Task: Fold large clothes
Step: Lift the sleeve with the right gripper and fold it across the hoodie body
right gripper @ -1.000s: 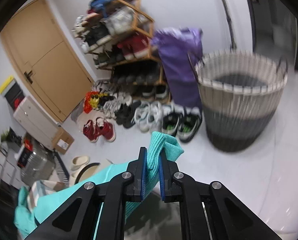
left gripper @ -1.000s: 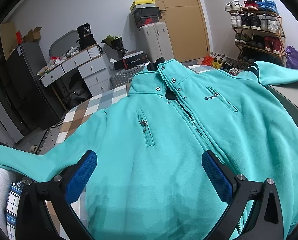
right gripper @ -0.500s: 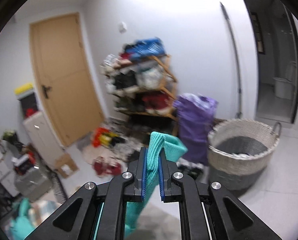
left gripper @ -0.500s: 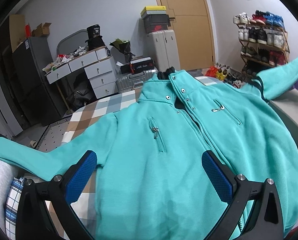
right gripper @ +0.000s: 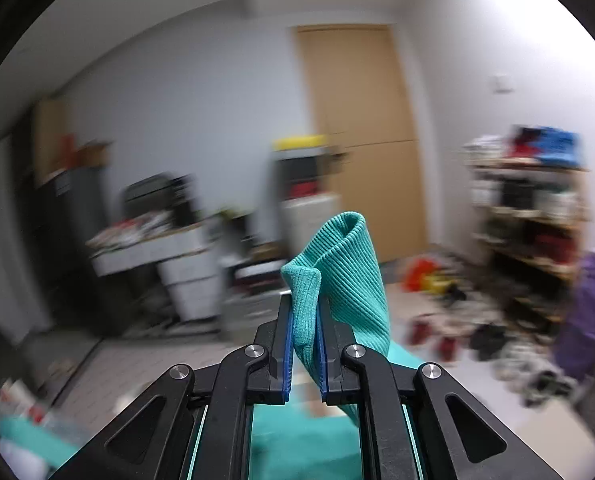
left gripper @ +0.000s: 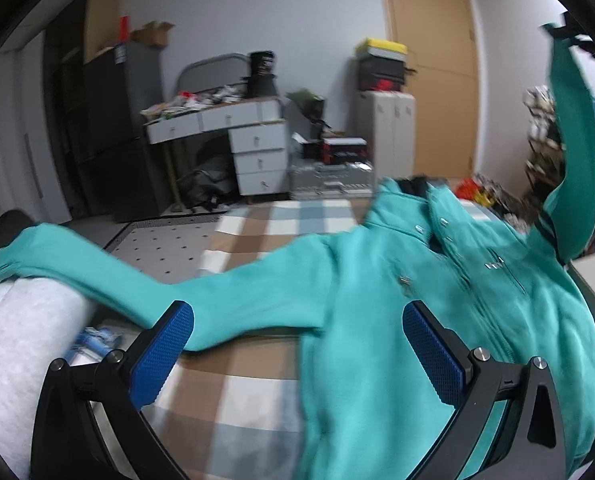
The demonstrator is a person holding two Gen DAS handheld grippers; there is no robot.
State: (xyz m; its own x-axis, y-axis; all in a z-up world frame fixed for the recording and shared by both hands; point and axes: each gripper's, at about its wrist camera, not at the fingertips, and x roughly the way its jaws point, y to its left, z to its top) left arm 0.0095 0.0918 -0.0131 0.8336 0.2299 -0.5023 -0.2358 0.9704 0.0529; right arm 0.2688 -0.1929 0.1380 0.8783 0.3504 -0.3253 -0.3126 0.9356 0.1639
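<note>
Since the earlier frames my right gripper had swung the sleeve cuff well upward: the right wrist view no longer faced the woven basket and floor but looked across the room at the tan door, badly blurred. In the left wrist view the teal jacket had slid toward the right of the frame, and more of the checked cover showed at centre and lower centre.

My right gripper's jaws were nearly closed, pinching the ribbed cuff between the blue pads; the cuff stood up above the fingertips at the middle of the frame, folded over on itself. In the left wrist view that same sleeve rose steeply along the right edge to the upper right corner, where a dark shape met its end, too cropped for me to identify.

My left gripper stood wide open, with nothing pressed between its blue pads. It hovered over the lower part of the picture, above the jacket's body and the cover. The jacket lay front up on the checked cover, collar toward the centre right, its other sleeve stretched out to the left edge across a white cushion-like roll.
</note>
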